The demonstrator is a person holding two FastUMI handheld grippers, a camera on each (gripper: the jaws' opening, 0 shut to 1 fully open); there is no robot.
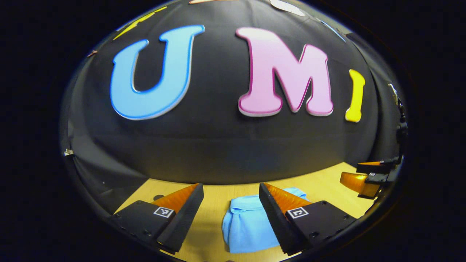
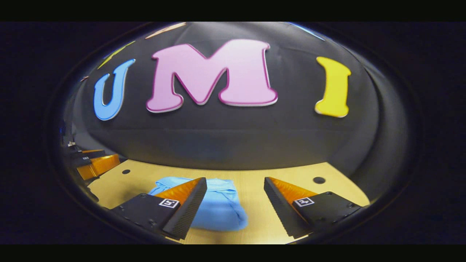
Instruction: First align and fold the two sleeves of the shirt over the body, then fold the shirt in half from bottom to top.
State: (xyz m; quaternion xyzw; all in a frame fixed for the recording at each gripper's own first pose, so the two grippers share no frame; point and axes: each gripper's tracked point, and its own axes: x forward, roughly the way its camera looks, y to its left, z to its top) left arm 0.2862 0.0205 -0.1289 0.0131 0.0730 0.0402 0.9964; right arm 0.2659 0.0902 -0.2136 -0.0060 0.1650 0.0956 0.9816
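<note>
— Left gripper (image 1: 231,191) hangs above the table (image 1: 327,182) — fingers spread wide, gripping nothing. And the right gripper (image 2: 235,185)?
— Equally wide, equally empty. The blue shirt (image 1: 247,225) lies bundled on the wood below, touching neither

Left gripper (image 1: 230,203): two wedge-shaped fingers with ribbed inner faces, each on a black block with small screws and a square black-and-white marker. Right gripper (image 2: 235,198): same build, a marker on each block, screws along the block edges.
</note>
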